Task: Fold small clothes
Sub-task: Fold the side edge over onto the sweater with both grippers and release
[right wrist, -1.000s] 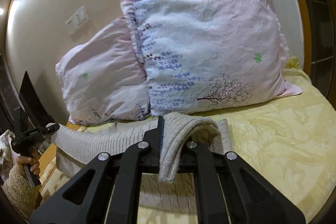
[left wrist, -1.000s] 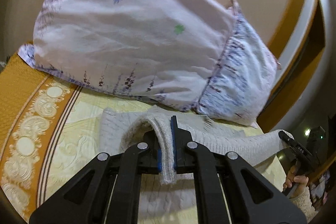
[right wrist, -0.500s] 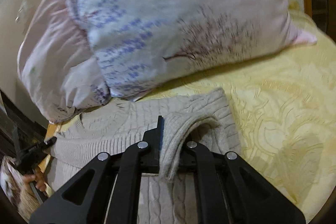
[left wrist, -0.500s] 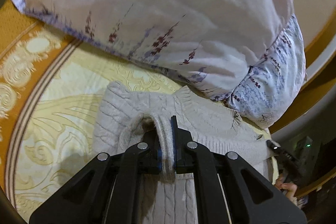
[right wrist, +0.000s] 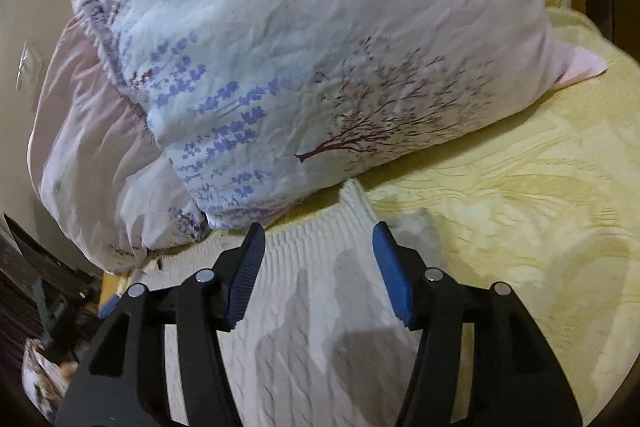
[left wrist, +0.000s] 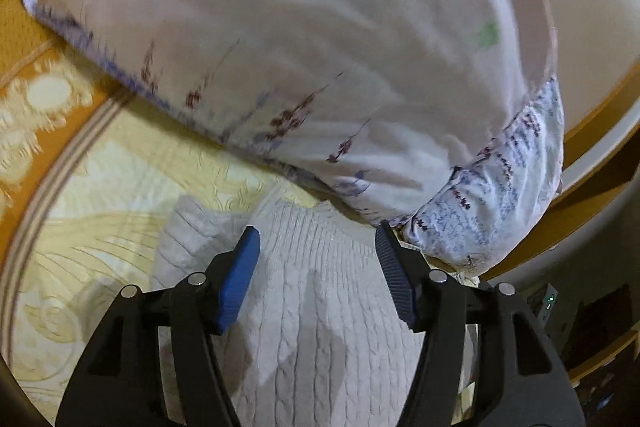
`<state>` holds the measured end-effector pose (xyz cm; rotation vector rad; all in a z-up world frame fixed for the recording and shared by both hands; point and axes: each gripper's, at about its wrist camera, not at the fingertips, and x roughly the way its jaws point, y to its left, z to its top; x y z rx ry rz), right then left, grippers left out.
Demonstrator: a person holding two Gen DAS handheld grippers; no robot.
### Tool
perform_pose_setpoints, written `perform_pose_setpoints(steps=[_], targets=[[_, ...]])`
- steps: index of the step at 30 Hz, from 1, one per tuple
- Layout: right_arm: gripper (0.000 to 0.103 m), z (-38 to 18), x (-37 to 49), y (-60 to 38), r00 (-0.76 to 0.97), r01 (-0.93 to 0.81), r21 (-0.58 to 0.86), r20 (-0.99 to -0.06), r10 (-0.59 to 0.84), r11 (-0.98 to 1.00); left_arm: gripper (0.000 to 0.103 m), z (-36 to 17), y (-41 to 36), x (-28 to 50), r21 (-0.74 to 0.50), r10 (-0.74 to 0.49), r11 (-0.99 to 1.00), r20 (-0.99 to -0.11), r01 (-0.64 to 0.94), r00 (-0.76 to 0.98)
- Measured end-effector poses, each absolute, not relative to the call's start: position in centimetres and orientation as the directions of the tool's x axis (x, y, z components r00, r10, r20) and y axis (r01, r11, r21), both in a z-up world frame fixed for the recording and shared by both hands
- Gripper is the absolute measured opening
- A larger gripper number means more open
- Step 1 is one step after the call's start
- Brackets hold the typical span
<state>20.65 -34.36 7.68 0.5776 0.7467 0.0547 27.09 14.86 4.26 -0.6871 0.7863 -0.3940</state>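
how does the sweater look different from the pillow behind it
The sweater is plain cream cable knit, while the pillow is smooth, crinkled cloth printed with purple flowers and a tree. The sweater lies low and flat on the yellow bedspread; the pillow stands plump and tall behind it. The sweater looks much smaller than the pillow. Both are pale, soft and resting on the bedspread.

left gripper (left wrist: 318, 241): black angular frame, silver screws, blue ribbed pads | right gripper (right wrist: 318, 237): same black frame, silver screws, blue ribbed pads
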Motion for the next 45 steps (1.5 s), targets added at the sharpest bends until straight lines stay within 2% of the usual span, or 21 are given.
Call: perform_pose_setpoints(steps=[4, 11, 13, 15, 16, 21, 24, 29, 38, 45], targets=[[0.047, 8.2, 17.7, -35.5, 0.734, 0.168, 0.463, -0.648, 0.203, 0.870, 0.060, 5.1, 15.0, 25.1, -0.616, -0.509, 0.783, -0.548, 0.092, 0.663], [0.043, 6.4, 13.4, -36.1, 0.681, 0.173, 0.450, -0.697, 0.224, 0.876, 0.057, 4.2, 15.2, 20.3, -0.464, -0.399, 0.882, -0.629, 0.089, 0.667], [0.039, 6.0, 12.6, -35.8, 0.672, 0.168, 0.444, -0.705, 0.227, 0.880, 0.054, 3.7, 15.1, 19.5, -0.439, -0.379, 0.895, -0.649, 0.082, 0.660], [0.029, 5.6, 12.2, -35.4, 0.668, 0.163, 0.430, -0.711, 0.221, 0.888, 0.051, 3.3, 15.1, 18.9, -0.436, -0.380, 0.896, -0.656, 0.083, 0.652], [0.023, 5.6, 12.1, -35.3, 0.668, 0.159, 0.424, -0.711, 0.219, 0.892, 0.048, 3.2, 15.0, 18.7, -0.433, -0.379, 0.898, -0.660, 0.084, 0.648], [0.012, 5.6, 11.8, -34.7, 0.670, 0.151, 0.396, -0.715, 0.201, 0.906, 0.035, 2.4, 14.7, 18.1, -0.416, -0.366, 0.906, -0.671, 0.082, 0.645], [0.009, 6.3, 11.5, -34.3, 0.692, 0.140, 0.378, -0.698, 0.183, 0.915, 0.009, 2.0, 14.7, 18.1, -0.425, -0.373, 0.902, -0.681, 0.075, 0.630], [0.009, 8.0, 10.1, -34.2, 0.735, 0.138, 0.378, -0.659, 0.161, 0.916, 0.008, 1.9, 15.6, 17.4, -0.467, -0.403, 0.881, -0.667, 0.069, 0.626], [0.009, 5.3, 9.3, -34.0, 0.668, 0.222, 0.326, -0.738, 0.100, 0.919, 0.008, 1.1, 16.2, 16.6, -0.488, -0.417, 0.871, -0.667, 0.062, 0.617], [0.009, 4.7, 8.9, -32.6, 0.643, 0.247, 0.258, -0.765, 0.041, 0.934, 0.008, 0.9, 16.1, 16.7, -0.491, -0.422, 0.869, -0.663, 0.067, 0.618]])
